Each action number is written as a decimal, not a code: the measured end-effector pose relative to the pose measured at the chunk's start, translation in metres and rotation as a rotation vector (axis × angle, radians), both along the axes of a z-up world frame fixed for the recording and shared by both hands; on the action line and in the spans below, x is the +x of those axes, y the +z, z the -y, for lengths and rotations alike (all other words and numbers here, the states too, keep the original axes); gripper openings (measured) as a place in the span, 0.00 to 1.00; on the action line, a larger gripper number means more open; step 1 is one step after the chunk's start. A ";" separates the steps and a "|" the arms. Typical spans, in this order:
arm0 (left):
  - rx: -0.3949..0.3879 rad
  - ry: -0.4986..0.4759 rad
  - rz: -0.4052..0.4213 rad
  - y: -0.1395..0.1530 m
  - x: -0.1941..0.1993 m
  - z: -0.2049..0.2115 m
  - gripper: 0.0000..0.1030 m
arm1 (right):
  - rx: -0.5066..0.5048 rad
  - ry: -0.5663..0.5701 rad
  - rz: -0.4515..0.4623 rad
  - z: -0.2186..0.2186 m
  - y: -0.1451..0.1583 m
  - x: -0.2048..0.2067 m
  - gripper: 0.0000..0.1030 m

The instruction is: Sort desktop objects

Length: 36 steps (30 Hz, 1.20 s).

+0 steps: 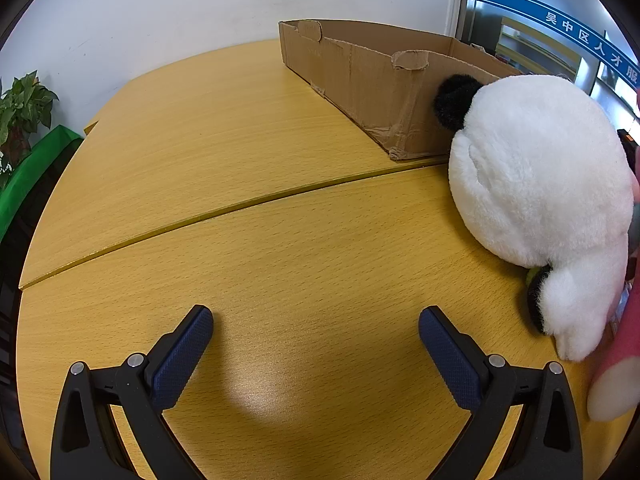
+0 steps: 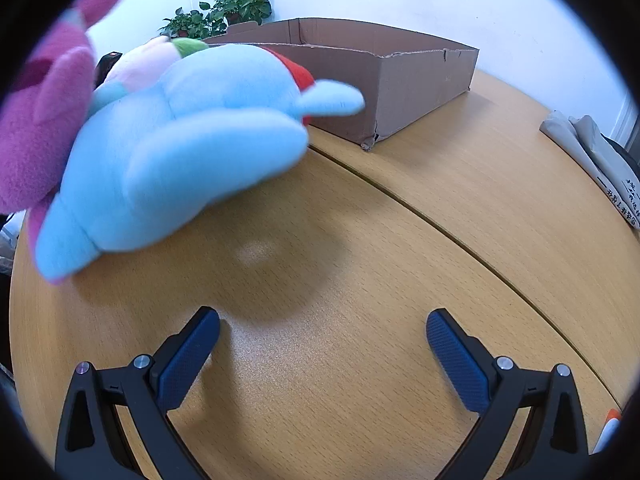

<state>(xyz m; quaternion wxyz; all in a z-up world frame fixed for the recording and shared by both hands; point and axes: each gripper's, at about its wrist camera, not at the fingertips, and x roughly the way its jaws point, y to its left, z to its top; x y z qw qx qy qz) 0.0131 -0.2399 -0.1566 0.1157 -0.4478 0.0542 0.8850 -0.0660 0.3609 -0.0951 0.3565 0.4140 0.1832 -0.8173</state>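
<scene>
A white plush panda [image 1: 540,184] with black ears lies on the wooden table at the right of the left wrist view, touching the near corner of an open cardboard box [image 1: 372,80]. My left gripper [image 1: 316,320] is open and empty over bare table, left of the panda. In the right wrist view a light blue plush toy [image 2: 180,152] lies at the left, with a purple plush [image 2: 36,128] and a pale pink plush [image 2: 144,60] beside it. The cardboard box [image 2: 400,80] stands behind them. My right gripper [image 2: 322,322] is open and empty, right of the blue plush.
A seam [image 1: 240,204] runs across the wooden table. A pink plush [image 1: 624,352] shows at the left wrist view's right edge. Potted plants [image 2: 224,12] stand behind the box by the white wall. Folded grey fabric [image 2: 592,160] lies at the table's right edge.
</scene>
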 end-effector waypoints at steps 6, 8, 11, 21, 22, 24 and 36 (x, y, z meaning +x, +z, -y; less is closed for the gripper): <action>0.000 0.000 0.000 0.000 -0.001 -0.001 1.00 | 0.000 0.000 0.000 0.000 -0.001 0.000 1.00; 0.000 0.000 0.000 0.000 -0.002 -0.001 1.00 | 0.000 0.000 0.000 0.000 0.000 0.000 1.00; 0.000 0.000 0.000 0.000 -0.003 -0.002 1.00 | 0.000 0.000 0.000 0.000 -0.001 -0.001 1.00; -0.003 0.010 -0.001 -0.002 0.003 0.004 1.00 | 0.000 0.000 0.000 0.001 -0.001 -0.002 1.00; -0.003 0.010 -0.001 -0.002 0.003 0.004 1.00 | 0.000 0.000 0.000 0.001 -0.001 -0.002 1.00; -0.003 0.010 -0.001 -0.002 0.003 0.004 1.00 | 0.000 0.000 0.000 0.001 -0.001 -0.002 1.00; -0.003 0.011 -0.002 -0.002 0.004 0.004 1.00 | 0.000 -0.001 0.000 0.001 -0.002 -0.003 1.00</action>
